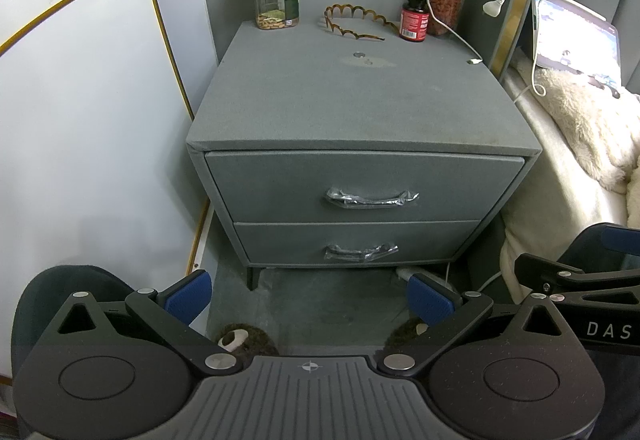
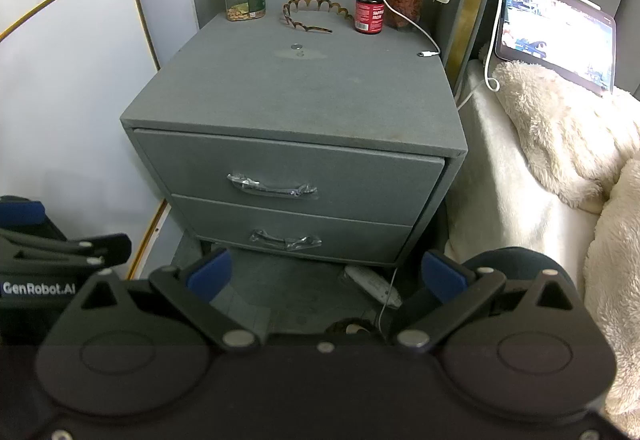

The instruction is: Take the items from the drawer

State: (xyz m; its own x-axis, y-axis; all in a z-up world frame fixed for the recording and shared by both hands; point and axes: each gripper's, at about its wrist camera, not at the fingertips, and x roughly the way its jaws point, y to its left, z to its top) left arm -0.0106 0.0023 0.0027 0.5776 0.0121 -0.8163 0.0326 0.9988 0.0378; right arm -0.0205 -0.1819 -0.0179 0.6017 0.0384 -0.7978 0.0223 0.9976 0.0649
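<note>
Left wrist view: nothing's really started. Left gripper [image 1: 310, 294] hangs spread wide and empty in front of the grey nightstand [image 1: 360, 111], well short of it. Top drawer [image 1: 364, 185] and bottom drawer [image 1: 360, 242] both sit fully closed, plastic-wrapped handles [image 1: 372, 197] untouched, so whatever's inside is hidden. Right gripper [image 2: 326, 276] is spread wide too, holding nothing. Opening and emptying are all still left.

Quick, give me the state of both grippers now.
Left gripper: open, holding nothing, short of the grey fabric nightstand.
Right gripper: open, holding nothing, also short of it; both drawers shut.
</note>
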